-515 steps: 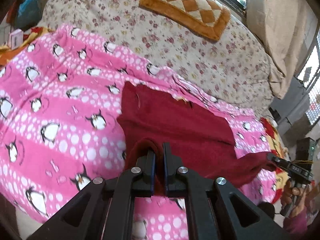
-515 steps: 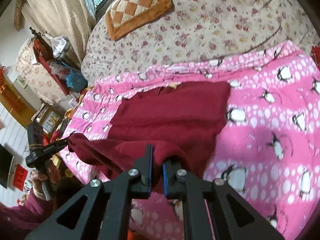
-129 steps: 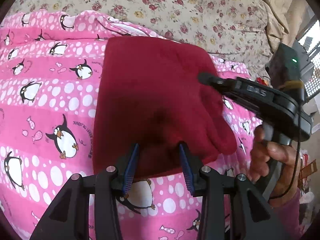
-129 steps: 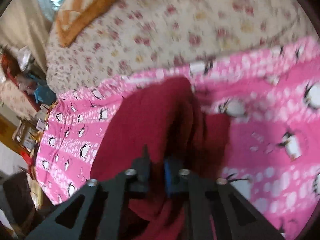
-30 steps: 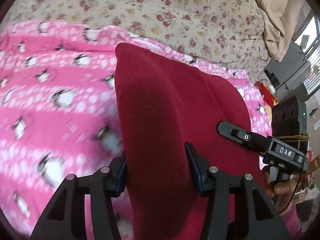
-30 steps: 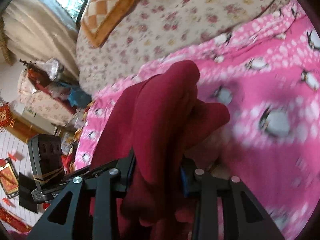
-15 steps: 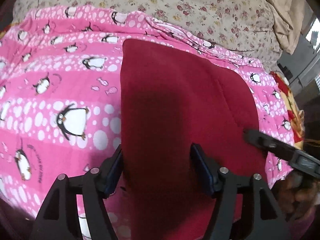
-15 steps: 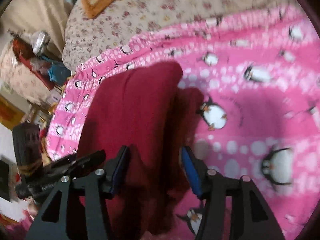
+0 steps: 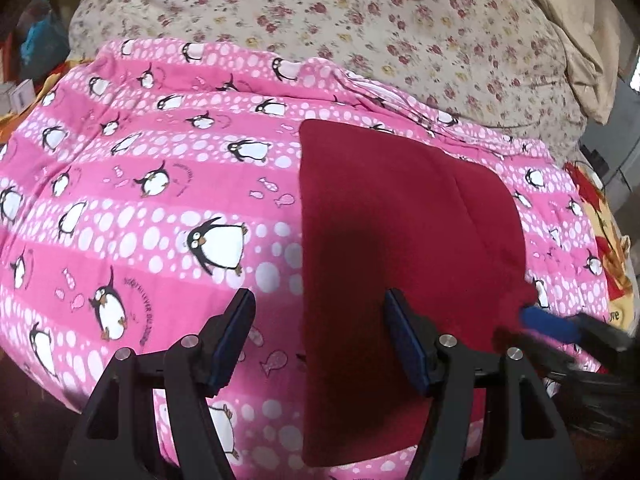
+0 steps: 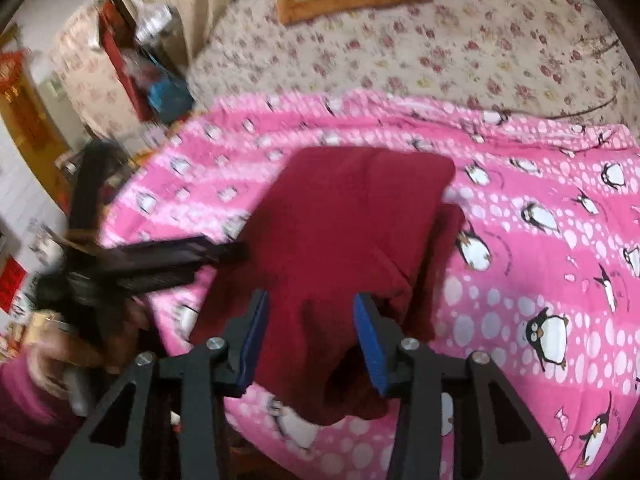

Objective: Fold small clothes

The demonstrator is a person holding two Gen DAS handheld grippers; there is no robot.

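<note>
Now the folded red garment (image 9: pixel 400 216) is lying flat on the pink penguin blanket (image 9: pixel 160 184), just ahead of both grippers. Left gripper (image 9: pixel 320 340) is standing with jaws apart, having just been opening, its right pad over the cloth, nothing clamped. Right gripper (image 10: pixel 310 336) is hanging over the garment's near edge, jaws apart after just narrowing, gripping nothing.

Folded maroon garment (image 10: pixel 344 236) lies on the penguin blanket (image 10: pixel 540 240), right hand-held gripper (image 10: pixel 310 332) above, jaws apart.
</note>
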